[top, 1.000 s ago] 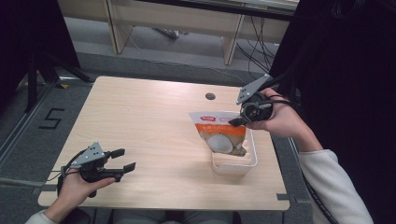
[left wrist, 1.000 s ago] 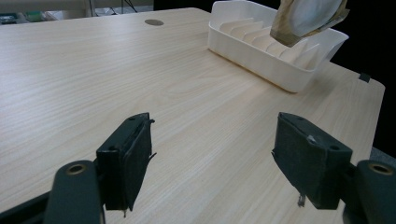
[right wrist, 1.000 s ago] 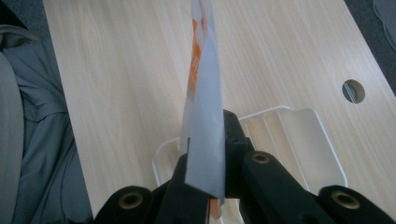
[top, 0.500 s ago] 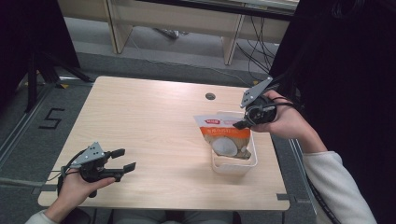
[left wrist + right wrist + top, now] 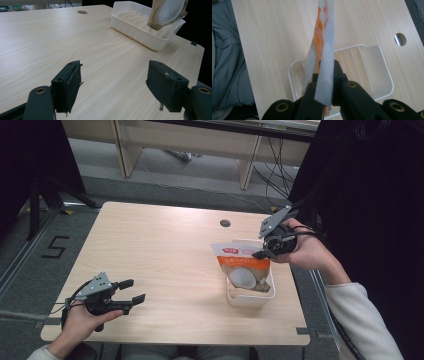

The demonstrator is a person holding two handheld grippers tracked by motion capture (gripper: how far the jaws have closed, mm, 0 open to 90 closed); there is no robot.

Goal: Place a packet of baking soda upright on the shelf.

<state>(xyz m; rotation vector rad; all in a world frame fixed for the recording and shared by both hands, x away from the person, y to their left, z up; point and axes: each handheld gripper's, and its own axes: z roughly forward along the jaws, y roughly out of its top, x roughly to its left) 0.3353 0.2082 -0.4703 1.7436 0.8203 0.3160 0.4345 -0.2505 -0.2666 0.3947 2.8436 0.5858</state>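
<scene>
1. Gripping the snack pouch (image 5: 243,265) by one edge, the right hand-held gripper (image 5: 261,254) has its jaws clamped together on the packaging, as the right gripper view shows with the pouch (image 5: 323,57) rising edge-on between them
2. The pouch hangs over the white tray (image 5: 250,297), its lower part down inside the tray; whether it touches the bottom cannot be told
3. The tray stands on the table (image 5: 165,250) near the right edge, and its ribbed floor shows in the left gripper view (image 5: 140,32)
4. The left hand-held gripper (image 5: 132,291) is held at the table's near left corner, jaws wide apart, nothing between them, well apart from the tray
</scene>
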